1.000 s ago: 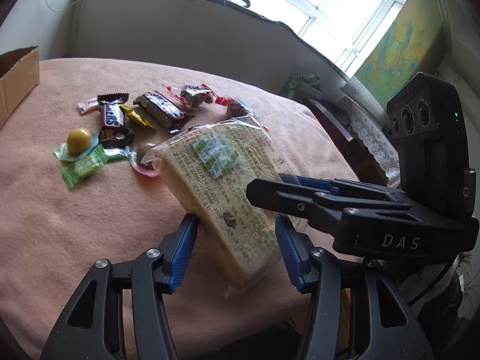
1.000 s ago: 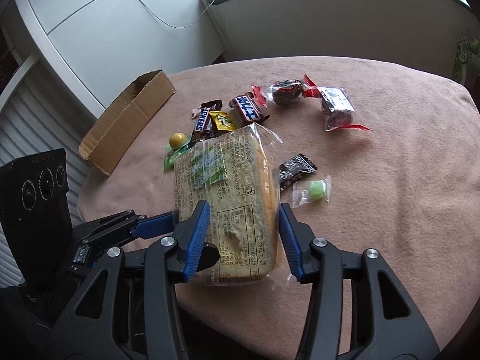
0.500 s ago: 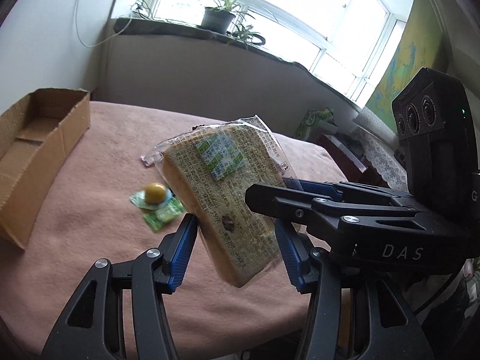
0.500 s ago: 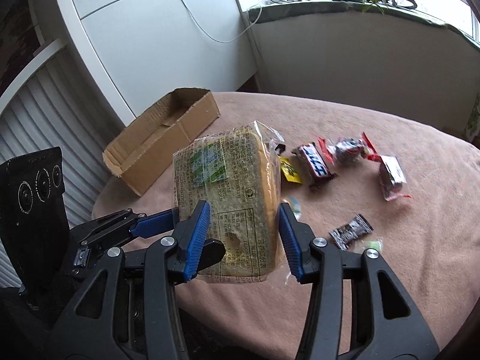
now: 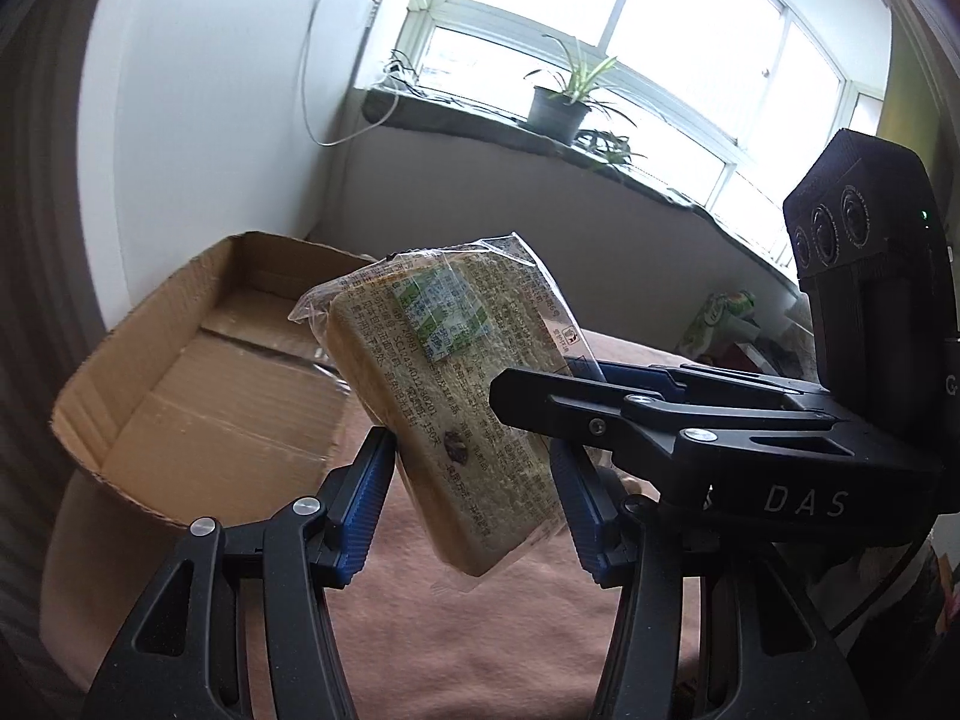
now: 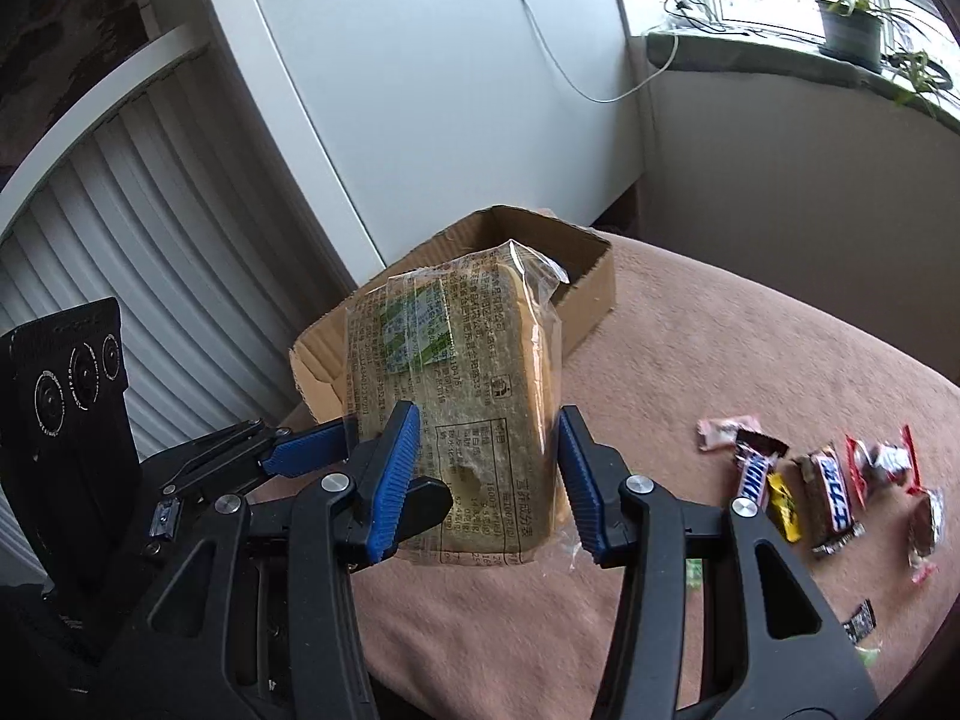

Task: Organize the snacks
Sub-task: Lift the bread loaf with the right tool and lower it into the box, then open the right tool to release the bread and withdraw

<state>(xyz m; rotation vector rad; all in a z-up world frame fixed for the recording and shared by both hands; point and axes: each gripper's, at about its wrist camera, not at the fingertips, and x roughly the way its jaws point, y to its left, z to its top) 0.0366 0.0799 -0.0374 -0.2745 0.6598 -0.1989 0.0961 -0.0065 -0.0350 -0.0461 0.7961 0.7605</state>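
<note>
Bread pack (image 5: pixel 456 414) now off the bench, held in air by both grippers: left gripper (image 5: pixel 474 504) and right gripper (image 6: pixel 489 480) each clamped on its lower sides. A sec ago it lay among the candy; now it's just short of the cardboard box (image 5: pixel 198 396), box empty. Next prob drop-in. Candy bars (image 6: pixel 828 492) left on pink blanket (image 6: pixel 750 360). Room: window, potted plant (image 5: pixel 558 108), white cabinet (image 6: pixel 420 90).

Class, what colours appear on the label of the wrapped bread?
Green and white on the label, clearest in the left wrist view.
</note>
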